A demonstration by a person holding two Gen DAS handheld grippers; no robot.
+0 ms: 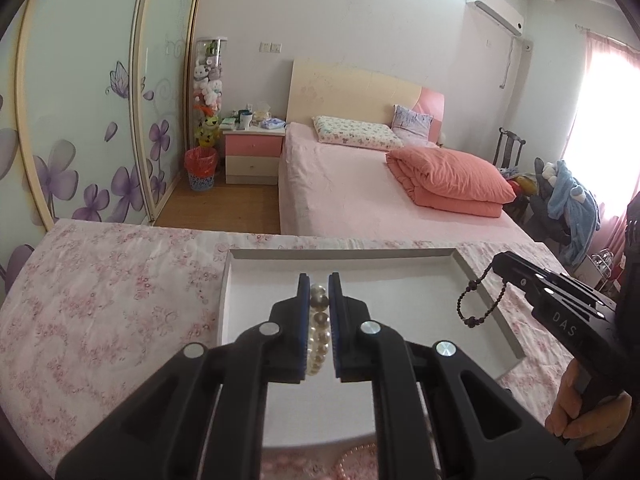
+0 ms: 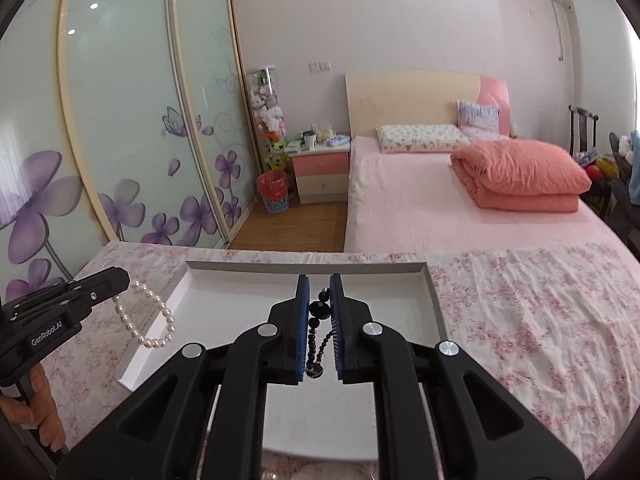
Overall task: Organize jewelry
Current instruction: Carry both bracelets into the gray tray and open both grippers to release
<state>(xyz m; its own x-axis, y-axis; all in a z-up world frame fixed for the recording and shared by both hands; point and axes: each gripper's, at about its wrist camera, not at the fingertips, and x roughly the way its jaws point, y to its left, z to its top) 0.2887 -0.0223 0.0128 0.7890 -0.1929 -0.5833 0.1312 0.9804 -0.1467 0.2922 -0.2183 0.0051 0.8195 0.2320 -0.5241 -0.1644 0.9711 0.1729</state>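
Note:
My left gripper (image 1: 319, 280) is shut on a white pearl bracelet (image 1: 319, 334), held above the shallow white tray (image 1: 478, 280). From the right wrist view the same pearl bracelet (image 2: 150, 320) hangs as a loop from the left gripper (image 2: 120, 278) over the white tray's (image 2: 434, 304) left rim. My right gripper (image 2: 319, 280) is shut on a dark beaded bracelet (image 2: 319, 330), also above the tray. In the left wrist view that dark bracelet (image 1: 478, 300) dangles from the right gripper (image 1: 498, 260) over the tray's right rim.
The tray lies on a table covered by a pink floral cloth (image 1: 100, 308). A round pink object (image 1: 358, 460) peeks out at the near edge. Beyond the table are a pink bed (image 1: 360, 184), a nightstand (image 1: 252, 152), a red bin (image 1: 201, 168) and sliding wardrobe doors (image 2: 120, 120).

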